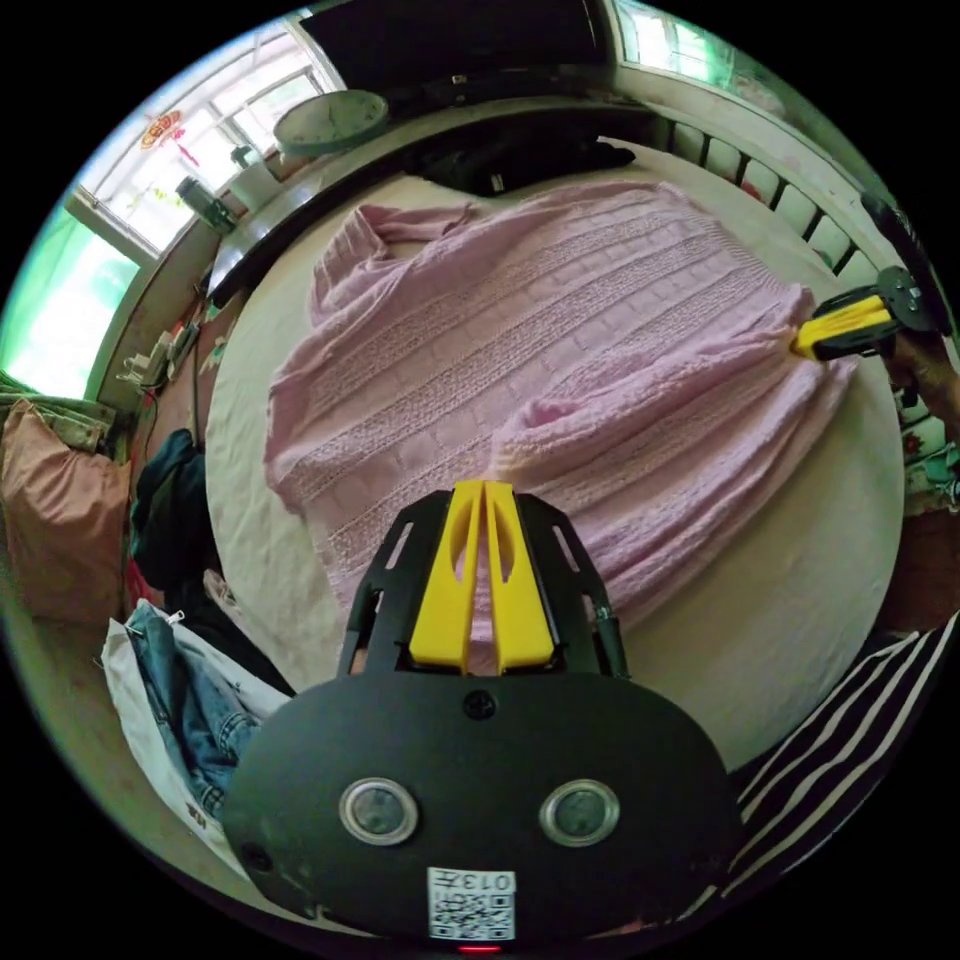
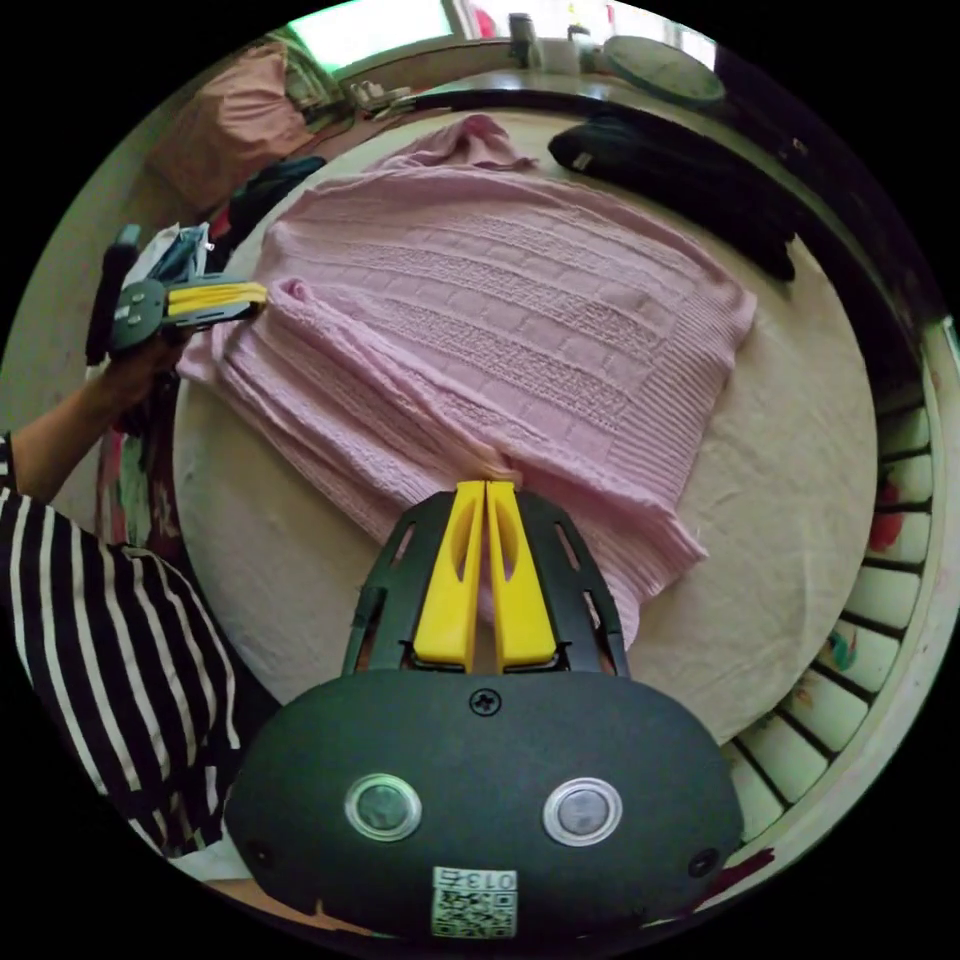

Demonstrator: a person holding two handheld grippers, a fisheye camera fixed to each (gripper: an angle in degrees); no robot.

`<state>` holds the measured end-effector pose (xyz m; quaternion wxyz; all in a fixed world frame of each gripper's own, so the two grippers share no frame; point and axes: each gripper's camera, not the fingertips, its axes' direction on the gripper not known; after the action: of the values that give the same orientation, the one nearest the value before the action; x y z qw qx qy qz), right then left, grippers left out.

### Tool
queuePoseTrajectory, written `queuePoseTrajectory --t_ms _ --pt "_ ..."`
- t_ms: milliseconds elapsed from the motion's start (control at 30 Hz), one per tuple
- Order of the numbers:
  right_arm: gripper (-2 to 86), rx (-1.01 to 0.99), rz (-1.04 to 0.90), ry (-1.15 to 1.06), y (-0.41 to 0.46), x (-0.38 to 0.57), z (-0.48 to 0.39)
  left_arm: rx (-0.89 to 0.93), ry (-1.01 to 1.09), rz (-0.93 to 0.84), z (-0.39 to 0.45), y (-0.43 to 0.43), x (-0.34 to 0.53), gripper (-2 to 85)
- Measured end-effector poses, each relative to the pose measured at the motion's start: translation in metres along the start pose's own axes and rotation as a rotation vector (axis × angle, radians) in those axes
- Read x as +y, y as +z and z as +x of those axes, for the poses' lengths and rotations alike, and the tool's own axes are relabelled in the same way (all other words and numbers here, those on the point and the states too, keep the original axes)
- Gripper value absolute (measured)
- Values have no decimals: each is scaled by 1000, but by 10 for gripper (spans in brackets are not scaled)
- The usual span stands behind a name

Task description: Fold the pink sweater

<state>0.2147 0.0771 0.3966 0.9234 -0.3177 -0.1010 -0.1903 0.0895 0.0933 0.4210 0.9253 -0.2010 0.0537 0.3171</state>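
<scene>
- On the round cream-covered counter (image 1: 780, 620) the pink sweater (image 1: 520, 330) lies spread flat, its ribbed and cabled knit facing up; one long edge is lifted and doubled over toward the middle, making a raised fold that runs between the two tongs.
- In the left gripper view, the left tongs (image 1: 483, 487) have their yellow jaws pressed together on a bunched tip of the pink knit at one end of that fold; the right tongs (image 1: 800, 347) show at the far end of the fold, jaws closed on the cloth, with a hand behind them.
- In the right gripper view, the right tongs (image 2: 486, 485) pinch a small gathered bit of the sweater (image 2: 520, 300) between yellow jaws that meet; the left tongs (image 2: 258, 292) grip the sweater's corner near the counter's edge (image 2: 790, 560), held by a hand (image 2: 140, 365) on a bare forearm.
- Beside the counter a black-and-white striped sleeve (image 2: 110, 640) shows; a dark garment (image 2: 680, 175) lies on the counter's far part, just beyond the sweater and apart from it.
- Past the counter there are bright windows (image 1: 200, 150), a round clock (image 1: 330, 120) leaning by the sill, a pinkish bag (image 1: 55, 500), and a pile with blue jeans (image 1: 190, 700) on the floor side.
</scene>
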Motion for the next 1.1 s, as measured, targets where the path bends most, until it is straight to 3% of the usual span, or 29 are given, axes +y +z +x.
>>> queuePoseTrajectory --t_ms 100,167,333,700,967,1100 --pt "8 -55 28 -34 -14 2 10 132 -146 33 -38 -9 9 3" --pt "16 -22 132 -47 -36 4 20 75 -241 140 -73 -28 10 12" --pt "61 123 240 -9 -68 -53 64 29 -296 162 -136 -25 -51 59" --pt "76 192 20 -263 -23 -216 65 69 -128 -43 -150 42 -195 124" --pt "42 157 -79 -349 -8 -256 37 96 -85 -24 -148 34 -205 34" --pt "17 281 -62 -385 -21 -256 5 65 -82 83 -152 1 -193 21"
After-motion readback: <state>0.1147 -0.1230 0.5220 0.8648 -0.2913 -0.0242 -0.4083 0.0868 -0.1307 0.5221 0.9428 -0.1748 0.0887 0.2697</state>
